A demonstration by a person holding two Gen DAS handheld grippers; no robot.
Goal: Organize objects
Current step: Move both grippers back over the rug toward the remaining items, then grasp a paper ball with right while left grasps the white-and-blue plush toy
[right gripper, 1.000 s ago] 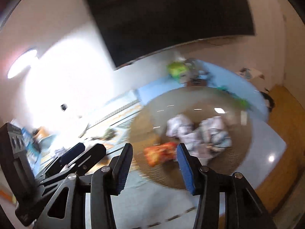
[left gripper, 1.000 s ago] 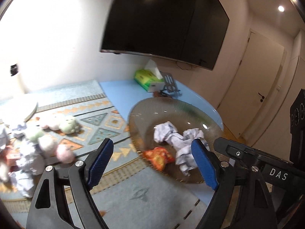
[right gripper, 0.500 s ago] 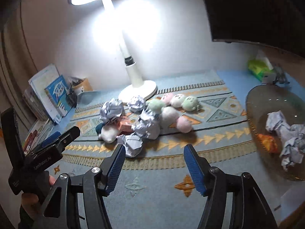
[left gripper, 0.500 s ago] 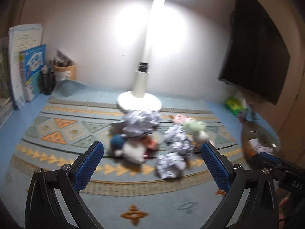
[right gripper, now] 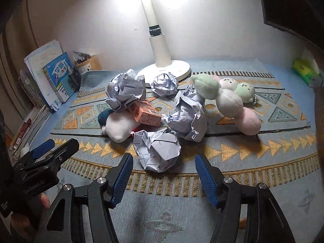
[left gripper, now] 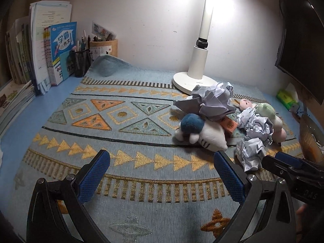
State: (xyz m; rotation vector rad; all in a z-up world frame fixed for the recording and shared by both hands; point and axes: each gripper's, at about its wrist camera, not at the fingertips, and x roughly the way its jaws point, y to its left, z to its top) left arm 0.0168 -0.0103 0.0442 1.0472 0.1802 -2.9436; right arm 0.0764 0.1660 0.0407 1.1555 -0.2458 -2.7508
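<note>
Both wrist cameras look obliquely down, at close range, across the patterned mat (left gripper: 125, 121) toward the far wall. Left view sits further left; right view nearer the clutter. Shared: lamp base (right gripper: 172, 68) (white), books (left gripper: 58, 50), paper balls.

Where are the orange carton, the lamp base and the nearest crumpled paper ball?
orange carton (right gripper: 146, 115), right wrist view, its printed side.
lamp base (right gripper: 178, 67), right wrist view, its rim.
nearest crumpled paper ball (right gripper: 157, 150), right wrist view, its middle.

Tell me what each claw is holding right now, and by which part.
Nothing is held. The left claw stands wide open over bare rug. The right claw is open too, its jaws empty, just short of the nearest crumpled paper ball.
</note>
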